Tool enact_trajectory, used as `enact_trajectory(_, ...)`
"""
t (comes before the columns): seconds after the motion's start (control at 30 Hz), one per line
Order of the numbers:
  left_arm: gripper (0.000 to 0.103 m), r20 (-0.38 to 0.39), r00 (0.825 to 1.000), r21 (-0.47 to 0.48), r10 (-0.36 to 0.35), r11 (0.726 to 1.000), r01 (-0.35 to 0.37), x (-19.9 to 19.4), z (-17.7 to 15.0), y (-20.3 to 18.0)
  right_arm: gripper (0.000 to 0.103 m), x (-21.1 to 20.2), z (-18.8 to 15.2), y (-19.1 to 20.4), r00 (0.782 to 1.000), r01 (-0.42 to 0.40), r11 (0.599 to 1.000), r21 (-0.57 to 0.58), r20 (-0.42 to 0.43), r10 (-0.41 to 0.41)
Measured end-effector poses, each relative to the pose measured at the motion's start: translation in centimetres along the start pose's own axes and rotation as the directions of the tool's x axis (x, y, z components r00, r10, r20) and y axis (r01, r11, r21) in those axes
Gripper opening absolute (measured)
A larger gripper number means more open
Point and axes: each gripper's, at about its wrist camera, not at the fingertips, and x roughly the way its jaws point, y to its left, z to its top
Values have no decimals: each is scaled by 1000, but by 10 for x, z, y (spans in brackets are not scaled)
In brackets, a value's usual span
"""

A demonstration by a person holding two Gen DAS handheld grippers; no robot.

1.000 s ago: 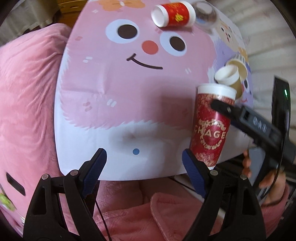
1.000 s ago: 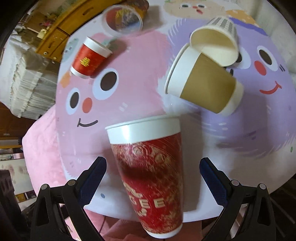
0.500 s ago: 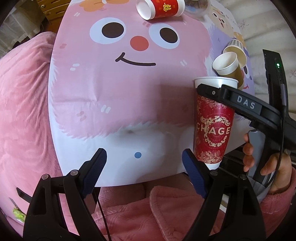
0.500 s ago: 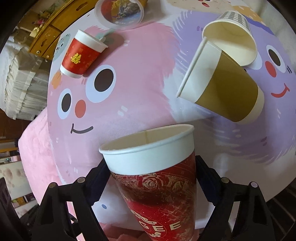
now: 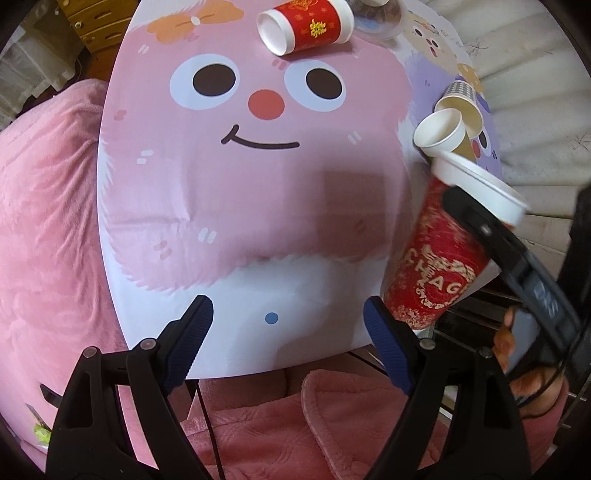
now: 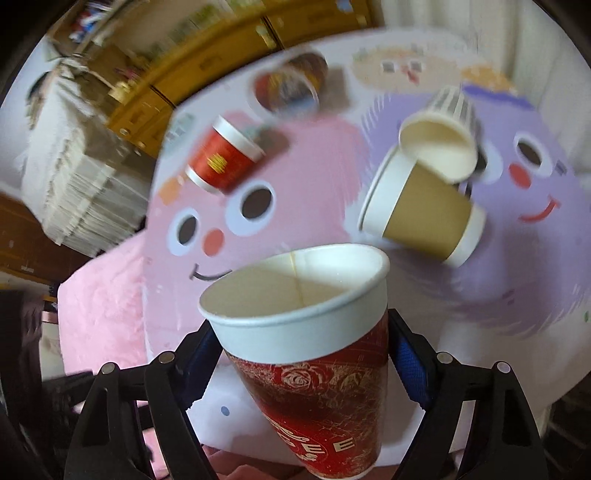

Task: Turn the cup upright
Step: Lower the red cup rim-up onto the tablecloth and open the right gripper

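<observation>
A tall red paper cup [image 6: 314, 373] with a white rim and gold print sits between my right gripper's [image 6: 301, 363] blue-padded fingers, which are shut on it. It is held mouth up, tilted, above the table's near right edge. It also shows in the left wrist view [image 5: 443, 258], with the right gripper's black finger [image 5: 480, 221] across it. My left gripper [image 5: 286, 339] is open and empty above the table's near edge, to the left of the cup.
On the cartoon-face table cover [image 5: 240, 206] a small red cup [image 5: 306, 24] lies on its side at the far end beside a clear lidded container [image 6: 288, 88]. A brown cup [image 6: 421, 218] and a checked cup [image 6: 439, 140] lie at the right. Pink bedding [image 5: 48, 221] surrounds the table.
My right gripper has lifted the red cup and tipped it, and the right wrist view is blurred by motion. My left gripper has shifted slightly and stays open.
</observation>
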Motion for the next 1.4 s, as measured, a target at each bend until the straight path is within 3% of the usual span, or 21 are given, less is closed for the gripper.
enact_trajectory(0.17,82,17,1000,10,-5,1000,5,-7,0,0,83,-44,-21,-9,982,-31,999,-32,185,36)
enact_trajectory(0.27,82,27,1000,21,-9,1000,8,-13,0,2,83,-71,-38,-12,946,-35,996,-76,319,58)
enact_trajectory(0.37,82,43,999,35,1,999,-3,-18,3,-2,83,-90,-57,-9,894,3,990,-138,444,59)
enact_trajectory(0.47,82,57,998,53,1,999,-4,-23,5,-5,83,-106,-76,-8,844,65,981,-185,534,45)
enact_trajectory(0.53,82,63,998,72,0,997,-5,-25,6,-8,83,-109,-85,-7,828,93,975,-201,560,36)
enact_trajectory(0.77,82,50,999,103,-16,995,11,-23,3,-21,83,-101,-106,-16,857,110,976,-186,515,1)
enact_trajectory(0.97,82,51,999,114,-20,993,14,-22,-1,-31,84,-101,-118,-22,869,91,967,-238,494,40)
enact_trajectory(1.07,82,47,999,107,-22,994,17,-21,-4,-33,88,-102,-117,-20,884,92,957,-275,466,49)
enact_trajectory(1.17,82,57,998,93,-22,996,16,-22,-7,-33,95,-89,-111,-25,923,73,958,-279,383,41)
enact_trajectory(1.4,82,81,997,30,-5,1000,3,-23,-22,-33,96,-69,-114,-40,956,63,956,-287,293,25)
